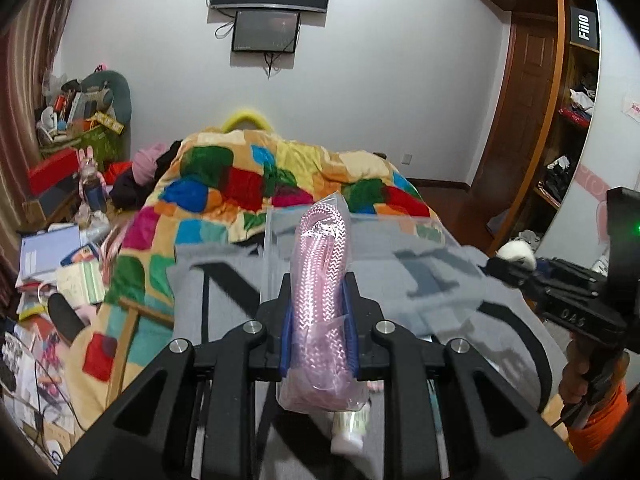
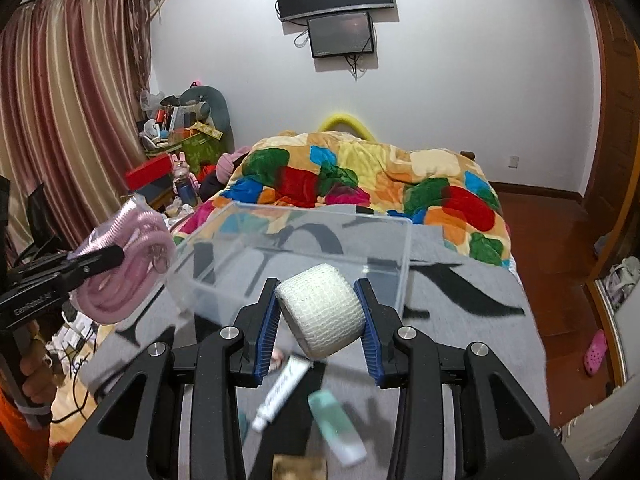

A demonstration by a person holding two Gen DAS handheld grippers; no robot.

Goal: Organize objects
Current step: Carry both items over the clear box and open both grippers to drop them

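Note:
My left gripper [image 1: 318, 280] is shut on a clear bag of coiled pink cable [image 1: 320, 264] and holds it above the grey cloth, beside a clear plastic box [image 1: 400, 240]. The bag also shows at the left of the right wrist view [image 2: 128, 264], held by the left gripper [image 2: 120, 256]. My right gripper [image 2: 318, 286] is shut on a white bandage roll [image 2: 322, 314], just in front of the clear box [image 2: 384, 256]. The right gripper [image 1: 500, 266] shows at the right of the left wrist view with the white roll [image 1: 518, 254] at its tip.
A white tube [image 2: 282, 392], a teal tube [image 2: 338, 426] and a brown item [image 2: 298, 468] lie on the grey cloth [image 2: 460, 320] below my right gripper. A colourful blanket [image 2: 360, 184] lies behind the box. Clutter [image 1: 52, 240] fills the floor at left.

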